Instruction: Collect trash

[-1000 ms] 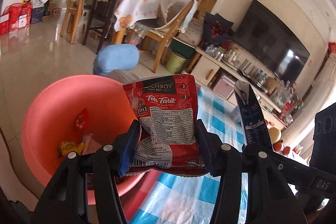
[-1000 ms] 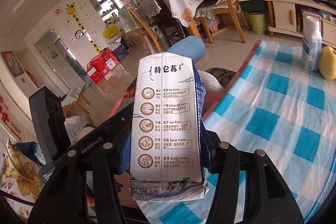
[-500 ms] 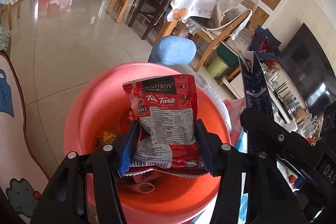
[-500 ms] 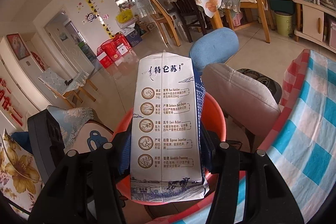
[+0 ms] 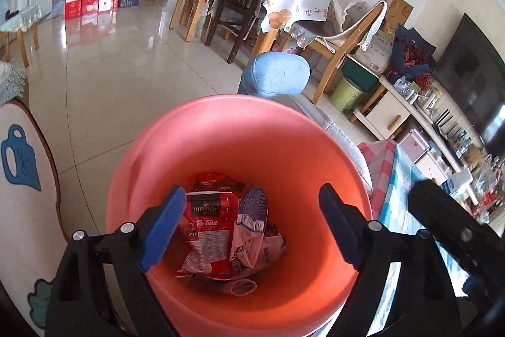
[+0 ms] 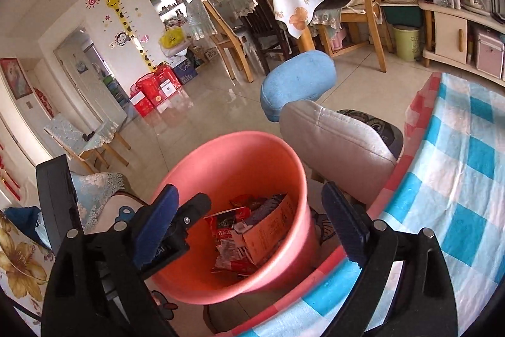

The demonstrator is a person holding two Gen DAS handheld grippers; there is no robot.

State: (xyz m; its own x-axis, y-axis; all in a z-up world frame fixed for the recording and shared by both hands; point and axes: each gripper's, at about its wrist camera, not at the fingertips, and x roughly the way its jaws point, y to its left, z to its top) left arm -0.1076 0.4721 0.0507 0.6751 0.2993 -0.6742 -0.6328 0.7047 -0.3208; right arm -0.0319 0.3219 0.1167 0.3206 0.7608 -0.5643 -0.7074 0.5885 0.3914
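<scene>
Change: half a second ago I have the tea sachet clamped in my left gripper (image 5: 247, 226) and the milk carton in my right gripper (image 6: 249, 223); now both lie inside the pink bucket (image 5: 221, 128) and neither gripper carries anything.
Left gripper: jaws spread wide and released, poised directly over the bucket mouth, which is why the drop lands inside, not on the floor.
Right gripper: likewise released with its fingers apart, held above the bucket's near rim beside the tabletop (image 6: 467, 179) edge.
Tea sachet (image 5: 208, 229): red packet lying label-up on the trash heap at the bucket bottom, leaning toward the left wall.
Milk carton (image 5: 252, 226): crumpled, resting just beside the sachet and touching it; the right view shows its tan printed panel tilted against the far wall.
Bucket: stands on the floor next to the checked cloth, close enough that I can reach it from the tabletop.
Judgement: this pair of items is done; I reckon the next step is to swing back over the cloth for more trash.
</scene>
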